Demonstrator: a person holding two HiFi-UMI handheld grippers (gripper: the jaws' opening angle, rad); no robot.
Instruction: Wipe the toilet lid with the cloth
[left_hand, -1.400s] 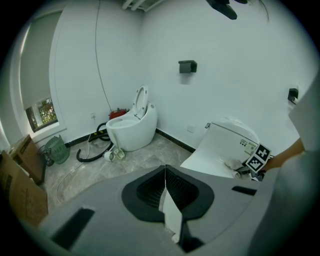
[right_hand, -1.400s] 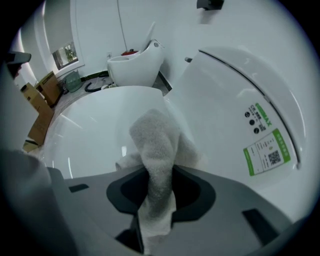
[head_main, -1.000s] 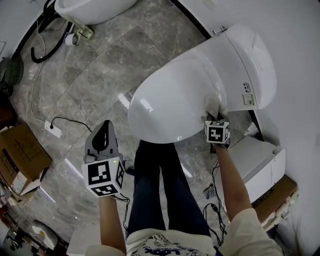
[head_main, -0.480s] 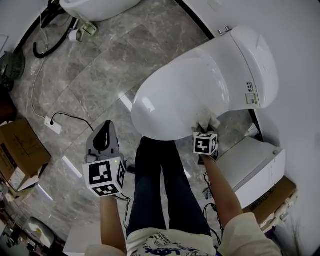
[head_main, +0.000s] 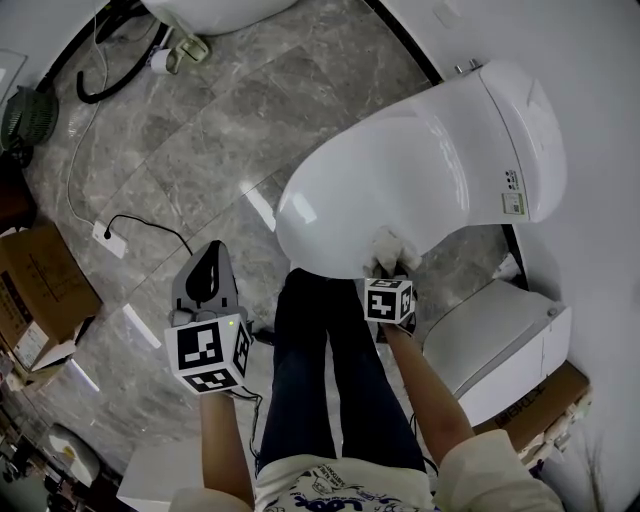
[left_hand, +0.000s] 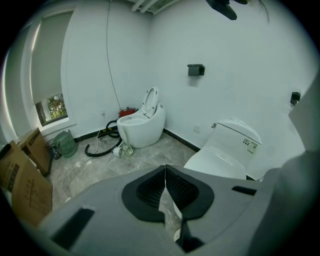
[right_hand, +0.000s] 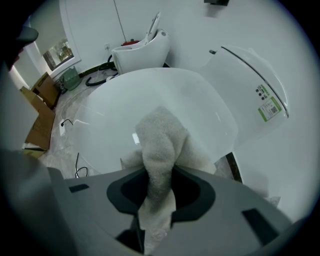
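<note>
On the near rim of the closed white toilet lid (head_main: 385, 195) (right_hand: 150, 97) the pale cloth (head_main: 390, 247) (right_hand: 160, 142) sits bunched, on the side toward the person's right. The right gripper (head_main: 391, 268) (right_hand: 159, 186) has its 2 jaws clamped on the cloth, which bulges out ahead of them against the lid and trails back between them. Behind the lid stands the white tank (head_main: 525, 125), with a small label on its side. The left gripper (head_main: 205, 278) (left_hand: 165, 192) hangs well apart over the grey marble floor (head_main: 200, 150), jaws pressed together with nothing between them. Dark trouser legs (head_main: 320, 380) show between both arms. A second toilet (left_hand: 142, 122), a black hose (head_main: 100, 85) and a cardboard box (head_main: 40, 290) stand farther off.
</note>
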